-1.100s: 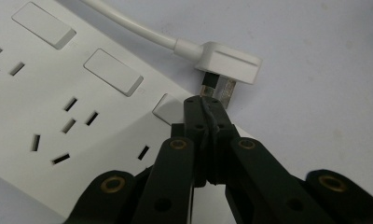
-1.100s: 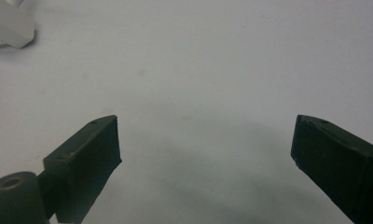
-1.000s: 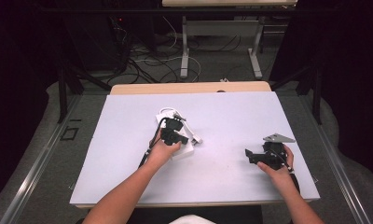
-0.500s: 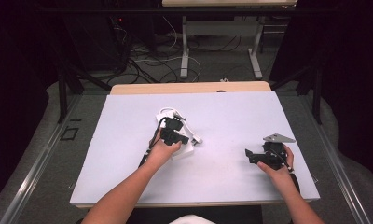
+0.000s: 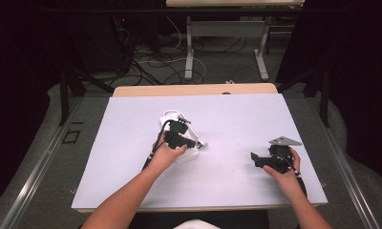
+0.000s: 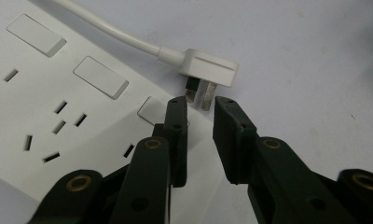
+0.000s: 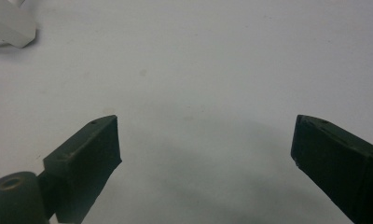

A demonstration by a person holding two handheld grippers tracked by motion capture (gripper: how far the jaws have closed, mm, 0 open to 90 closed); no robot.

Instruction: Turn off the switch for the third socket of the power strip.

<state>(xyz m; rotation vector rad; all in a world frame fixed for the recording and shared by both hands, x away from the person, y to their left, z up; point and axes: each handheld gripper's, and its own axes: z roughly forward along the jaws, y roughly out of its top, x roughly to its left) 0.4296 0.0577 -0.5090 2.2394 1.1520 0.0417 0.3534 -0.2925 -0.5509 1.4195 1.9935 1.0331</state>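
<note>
- The white plastic power strip (image 6: 58, 116) lies flat on the pale table (image 5: 237, 119), left of centre in the high view, its slots and rocker switches facing up.
- The white flat-headed plug (image 6: 208, 70) on its white cord (image 6: 105, 32) lies just off the strip's edge, its pins pointing towards the left tongs (image 6: 201, 100).
- The left tongs have just been opening: a narrow gap stands between the tips, with nothing gripped. The plug's pins lie just beyond them and are not pinched.
- Risk here: with so little gap, a push forward would likely shove the plug along the table instead of taking it. The tips could also catch on the pins rather than on the body, and the plug would then twist.
- The stiff cord may tug the plug round as it is lifted.
- The right tongs (image 7: 205, 149) rest well apart on the right, spread wide over bare table, holding nothing; they cannot steady the strip from there, so it may slide.
</note>
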